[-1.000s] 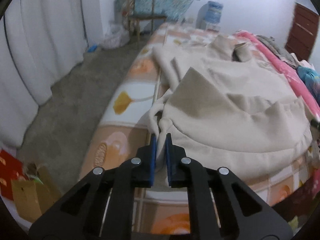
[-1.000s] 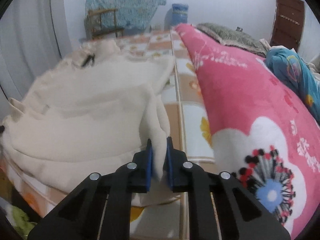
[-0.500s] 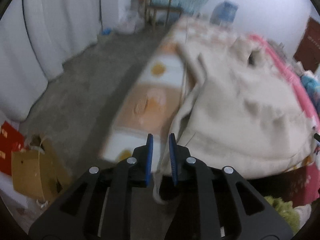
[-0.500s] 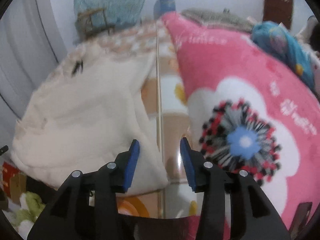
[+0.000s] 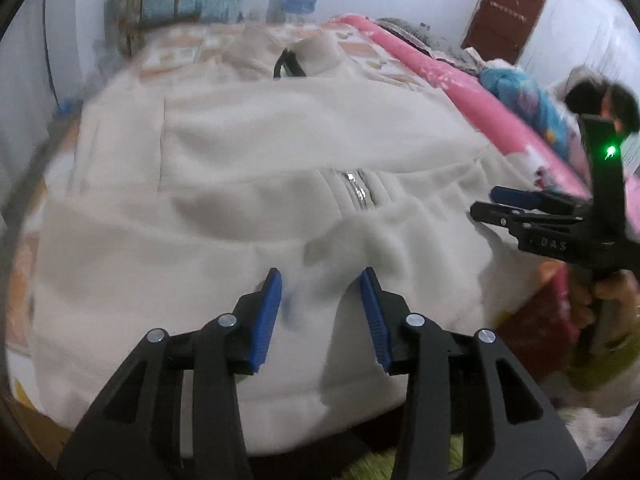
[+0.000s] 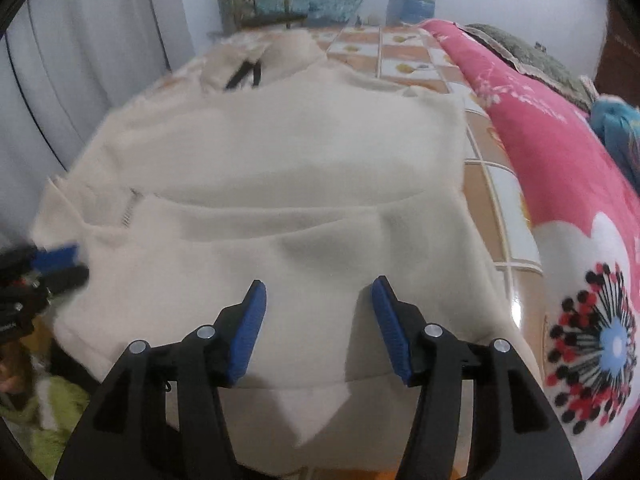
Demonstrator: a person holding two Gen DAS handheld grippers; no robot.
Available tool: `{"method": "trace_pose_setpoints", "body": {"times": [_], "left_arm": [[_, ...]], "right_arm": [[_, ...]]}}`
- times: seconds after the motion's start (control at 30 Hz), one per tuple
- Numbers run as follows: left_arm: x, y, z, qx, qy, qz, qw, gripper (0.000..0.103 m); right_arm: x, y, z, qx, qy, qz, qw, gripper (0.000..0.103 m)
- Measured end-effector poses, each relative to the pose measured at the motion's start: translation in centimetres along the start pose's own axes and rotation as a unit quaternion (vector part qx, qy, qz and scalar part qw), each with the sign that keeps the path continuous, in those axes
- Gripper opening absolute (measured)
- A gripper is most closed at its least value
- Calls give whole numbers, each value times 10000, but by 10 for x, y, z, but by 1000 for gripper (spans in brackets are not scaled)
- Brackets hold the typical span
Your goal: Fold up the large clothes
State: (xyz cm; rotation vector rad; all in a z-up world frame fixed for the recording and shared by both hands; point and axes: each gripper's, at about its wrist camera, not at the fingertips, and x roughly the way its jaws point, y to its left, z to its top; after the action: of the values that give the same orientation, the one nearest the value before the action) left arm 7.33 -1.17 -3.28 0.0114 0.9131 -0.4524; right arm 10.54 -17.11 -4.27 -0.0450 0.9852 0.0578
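My left gripper (image 5: 320,312) has its blue jaws apart, and nothing is between them; it hangs over the near edge of the cream fleece jacket (image 5: 256,168). My right gripper (image 6: 318,324) has its jaws wide apart too, empty, over the same near edge. The jacket lies flat on the bed (image 6: 404,56), with both sides folded in toward the middle, and its collar at the far end. In the left view I see a short metal zipper (image 5: 358,192) in the middle of the cloth. The near hem hangs a little over the edge of the bed. To the right of the jacket lies a pink flowered blanket (image 6: 560,168); between them the tiled sheet pattern shows. The right gripper appears at the right side of the left view, beside the jacket.
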Motion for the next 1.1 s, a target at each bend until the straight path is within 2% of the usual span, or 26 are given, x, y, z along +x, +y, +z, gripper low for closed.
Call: {"method": "trace_pose_setpoints", "body": {"times": [0.03, 0.07, 0.1, 0.17, 0.27, 0.37, 0.43, 0.5, 0.57, 0.67, 0.73, 0.83, 0.9, 0.97, 1.0, 1.07, 1.1], "left_arm": [[1, -5, 0, 108, -11, 147, 9998, 39], [2, -8, 0, 167, -29, 252, 9995, 33], [0, -13, -2, 294, -61, 400, 9987, 30], [3, -23, -3, 648, -138, 624, 9959, 7], [-4, -26, -4, 757, -252, 659, 9946, 4], [-36, -28, 10, 762, -797, 740, 9911, 4], [-53, -30, 19, 745, -1177, 801, 9870, 4], [-51, -29, 23, 721, -1331, 909, 9843, 4], [-23, -27, 23, 742, -1176, 1131, 9838, 4], [20, -24, 14, 779, -753, 1323, 9853, 6], [24, -24, 10, 789, -786, 1357, 9845, 7], [23, -23, 10, 740, -741, 1339, 9854, 10], [22, -21, 10, 711, -742, 1306, 9861, 11], [23, -22, 12, 715, -736, 1335, 9857, 11], [24, -23, 13, 722, -735, 1362, 9853, 11], [26, -25, 13, 725, -735, 1390, 9849, 11], [27, -25, 13, 709, -740, 1377, 9852, 11]], "right_arm": [[0, 3, 0, -98, -34, -31, 9999, 50], [-1, 6, -1, -197, -15, 84, 9998, 34], [-1, 8, -1, -222, 16, 257, 9994, 27], [-3, 10, -2, -325, 26, 245, 9992, 5], [-10, 10, -1, -305, -6, 239, 9993, 3], [-34, 4, 6, -118, -316, 265, 9991, 3], [-63, 4, 14, -58, -745, 211, 9970, 3], [-73, 2, 20, 51, -1019, 240, 9945, 3], [-56, 4, 23, 57, -1038, 108, 9945, 3], [-10, 8, 18, -6, -663, -98, 9978, 3], [10, 7, 13, -15, -462, -137, 9988, 3], [3, 8, 15, -17, -507, -170, 9986, 6], [-10, 9, 16, -91, -640, -45, 9979, 12], [-30, 21, 14, -468, -910, 276, 9944, 29], [-35, 27, 13, -591, -993, 365, 9926, 34], [-34, 42, 9, -894, -958, 572, 9897, 36], [-25, 48, 7, -976, -836, 539, 9903, 36]]}}
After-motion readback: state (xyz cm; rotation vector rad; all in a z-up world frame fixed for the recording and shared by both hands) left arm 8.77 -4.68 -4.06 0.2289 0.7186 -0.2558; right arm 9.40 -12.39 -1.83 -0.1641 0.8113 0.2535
